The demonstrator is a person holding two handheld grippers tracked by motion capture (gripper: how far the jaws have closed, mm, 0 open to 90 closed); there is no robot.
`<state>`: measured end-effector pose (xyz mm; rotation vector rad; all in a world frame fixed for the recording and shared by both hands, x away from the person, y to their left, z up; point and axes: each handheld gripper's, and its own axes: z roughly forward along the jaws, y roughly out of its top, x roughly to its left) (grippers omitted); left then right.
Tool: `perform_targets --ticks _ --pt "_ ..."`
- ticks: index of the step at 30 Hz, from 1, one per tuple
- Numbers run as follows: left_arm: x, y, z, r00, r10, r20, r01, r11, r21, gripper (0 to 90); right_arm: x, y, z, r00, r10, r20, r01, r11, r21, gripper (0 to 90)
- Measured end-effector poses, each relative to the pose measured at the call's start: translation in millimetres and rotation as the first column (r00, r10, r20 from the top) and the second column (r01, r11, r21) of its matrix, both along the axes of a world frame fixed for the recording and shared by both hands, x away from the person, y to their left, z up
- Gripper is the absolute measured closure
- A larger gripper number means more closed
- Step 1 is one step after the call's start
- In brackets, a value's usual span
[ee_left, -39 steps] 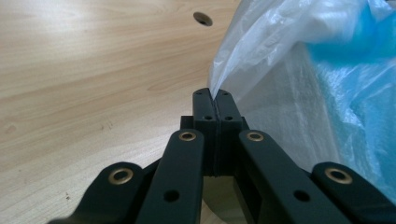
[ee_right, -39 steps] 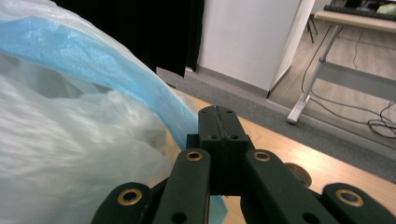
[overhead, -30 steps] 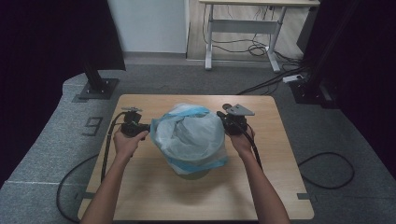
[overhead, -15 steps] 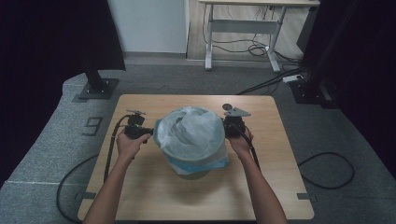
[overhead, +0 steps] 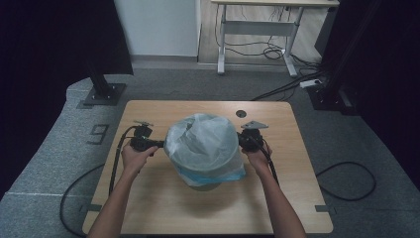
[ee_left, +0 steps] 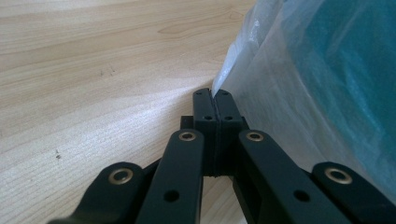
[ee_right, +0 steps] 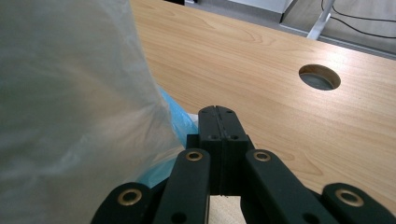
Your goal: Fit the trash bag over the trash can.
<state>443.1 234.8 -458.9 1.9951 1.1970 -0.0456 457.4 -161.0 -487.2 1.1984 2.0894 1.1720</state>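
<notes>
Fingers [ee_left: 215, 105] pinched on bag [overhead: 205, 144], hands level

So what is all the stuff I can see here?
Bin: one, grey, middle of the table, mostly covered by the bag.
Plastic bag: one, see-through whitish with a blue edge, pulled over the bin.
Table: one, light wood, with a round hole near the far edge.
Desk: one, grey-legged, far back.
Cables: several, black, on the grey floor.
Left gripper: one, black, jaws shut at the bag's left side.
Right gripper: one, black, jaws shut at the bag's right side.
</notes>
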Motion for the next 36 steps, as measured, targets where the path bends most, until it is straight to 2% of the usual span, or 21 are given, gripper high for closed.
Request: perform_targets --ticks 3,6,8,10,11,12,16,19,21,25,26,28,30,34,36 --pt "-1.5 -0.2 0.2 1.0 -0.003 0.005 0.003 1.0 -0.001 89.5 -4.7 -6.0 3.2 0.9998 -0.01 0.02 0.01 0.999 0.042 88.9" --pt "-2.3 0.5 1.3 1.0 0.0 0.007 0.0 1.0 -0.004 89.5 -13.1 -16.5 17.4 0.9952 -0.066 0.072 0.059 0.994 0.09 73.4" --pt "-3.0 1.4 2.4 1.0 0.0 0.009 0.0 0.9999 -0.011 89.5 -20.4 -23.4 27.1 0.9909 -0.075 0.111 0.064 0.993 0.101 68.2" --pt "-4.4 2.4 4.2 0.9999 0.002 0.015 -0.002 0.9998 -0.018 89.5 -32.5 -33.3 39.3 0.9881 -0.057 0.142 0.039 0.991 0.127 62.7" --pt "-4.4 2.4 4.2 0.9999 0.002 0.015 -0.002 0.9998 -0.018 89.5 -32.5 -33.3 39.3 0.9881 -0.057 0.142 0.039 0.991 0.127 62.7" --pt "-5.6 3.1 5.1 0.9998 0.003 0.02 -0.002 0.9998 -0.02 89.5 -46.0 -40.8 45.8 0.9856 -0.02 0.168 -0.004 0.99 0.141 59.8" --pt "-7.5 4.4 6.0 0.9997 0.004 0.025 -0.003 0.9997 -0.023 89.5 -68.2 -51.0 46.2 0.9827 0.04 0.181 -0.068 0.986 0.152 54.1" --pt "-8.7 3.5 6.9 0.9996 0.003 0.03 -0.002 0.9998 -0.021 89.5 -86.4 -58.7 42.5 0.9789 0.101 0.177 -0.135 0.973 0.188 49.4" --pt "-9.5 2.6 7.9 0.9994 0.003 0.035 -0.002 0.9997 -0.024 89.5 -98.3 -61.1 39.8 0.9722 0.154 0.177 -0.191 0.957 0.217 45.1" --pt "-10.6 1.3 8.9 0.9992 0.005 0.039 -0.004 0.9998 -0.02 89.5 -119.4 -57.7 36.5 0.9518 0.244 0.186 -0.285 0.927 0.243 37.1" --pt "-10.8 0.8 8.9 0.9992 0.007 0.04 -0.006 0.9998 -0.019 89.5 -122.9 -55.9 35.9 0.947 0.262 0.186 -0.303 0.92 0.249 36.1" --pt "-11.1 -0.1 9.0 0.9991 0.007 0.042 -0.006 0.9998 -0.017 89.5 -127.4 -50.9 34.4 0.943 0.281 0.179 -0.319 0.915 0.246 34.3" --pt "-11.7 -1.0 9.7 0.999 0.007 0.044 -0.006 0.9998 -0.017 89.5 -129.1 -45.8 32.0 0.935 0.312 0.17 -0.347 0.901 0.259 33.4" --pt "-12.3 -1.4 10.3 0.9987 0.009 0.05 -0.008 0.9999 -0.014 89.5 -127.9 -38.4 28.4 0.9326 0.324 0.159 -0.356 0.897 0.261 32.3" --pt "-12.4 -1.4 10.5 0.9986 0.009 0.052 -0.008 0.9999 -0.013 89.5 -126.7 -34.3 27.3 0.9295 0.332 0.162 -0.364 0.894 0.261 34.6"
